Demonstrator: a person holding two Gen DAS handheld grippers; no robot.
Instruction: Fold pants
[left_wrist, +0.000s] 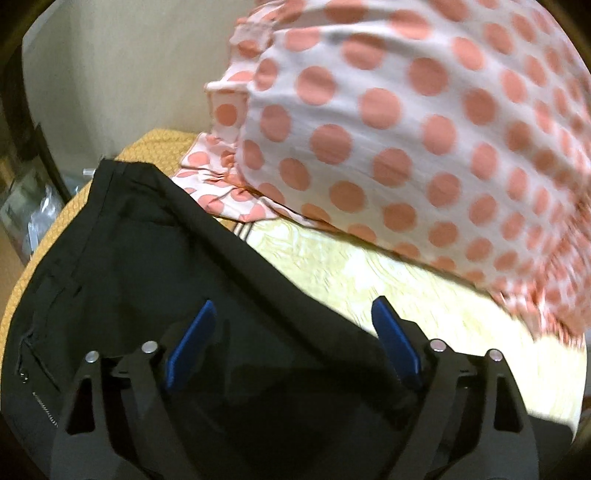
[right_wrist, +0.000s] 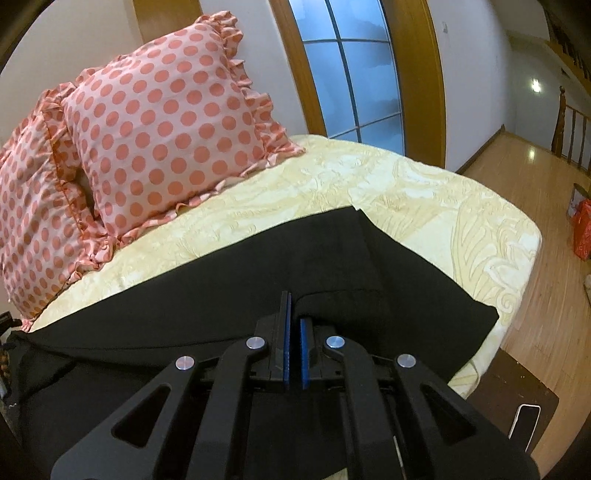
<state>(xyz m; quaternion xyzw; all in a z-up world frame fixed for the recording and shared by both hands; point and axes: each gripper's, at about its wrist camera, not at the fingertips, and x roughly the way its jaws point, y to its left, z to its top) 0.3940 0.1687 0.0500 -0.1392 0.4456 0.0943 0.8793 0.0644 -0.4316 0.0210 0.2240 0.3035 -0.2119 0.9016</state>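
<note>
Tongs on the left (left_wrist: 293, 343) hang spread wide and empty just above the black pants (left_wrist: 140, 266), at the waistband end where a pocket and button show, with the polka-dot pillow (left_wrist: 424, 122) just beyond. Right tongs (right_wrist: 294, 343) are nearly closed; whether they pinch the cloth beneath I cannot tell. Across the bed (right_wrist: 424, 192) the pants run lengthwise from one pair to the other, so the fold probably falls along that axis.

The pants (right_wrist: 229, 295) lie across the bed's (right_wrist: 424, 192) near side, with two pillows (right_wrist: 173, 122) behind them, side by side.
</note>
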